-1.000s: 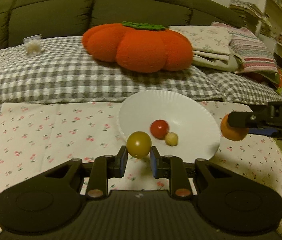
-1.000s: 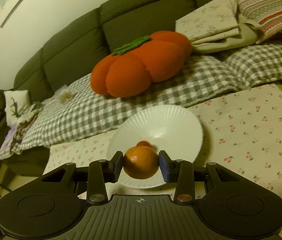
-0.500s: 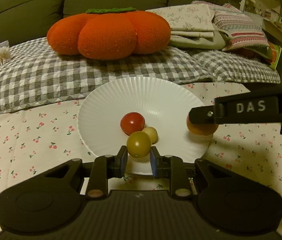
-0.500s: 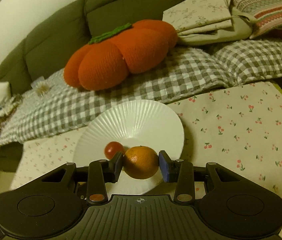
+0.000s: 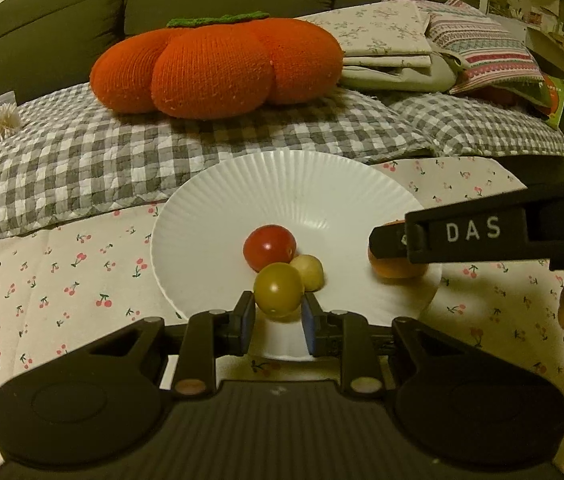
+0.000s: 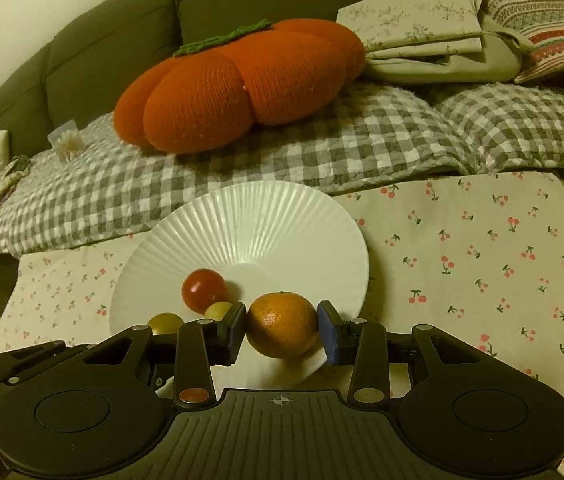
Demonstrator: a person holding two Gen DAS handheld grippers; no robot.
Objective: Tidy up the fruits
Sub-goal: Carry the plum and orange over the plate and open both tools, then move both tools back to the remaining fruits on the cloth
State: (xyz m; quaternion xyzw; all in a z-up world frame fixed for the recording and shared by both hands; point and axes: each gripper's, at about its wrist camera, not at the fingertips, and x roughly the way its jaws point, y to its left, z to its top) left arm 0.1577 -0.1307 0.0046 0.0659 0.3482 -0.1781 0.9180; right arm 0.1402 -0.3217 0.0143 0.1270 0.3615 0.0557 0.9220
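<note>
Nearest, a cherry-print cloth (image 5: 61,280) spread over a low surface, a ribbed white plate (image 5: 282,184) on it. Behind — a gray checked quilt (image 5: 121,152) with an orange pumpkin cushion (image 5: 217,72), then a dark green sofa back (image 5: 61,28).

Left gripper (image 5: 275,316) low over the plate's near rim, jaws opening, a yellow-green tomato (image 5: 277,290) between the pads; just beyond, a red tomato (image 5: 269,247) and a pale yellow one (image 5: 310,272).

Right gripper (image 6: 282,326) clamped on an orange (image 6: 282,330) over the plate's near right edge.
</note>
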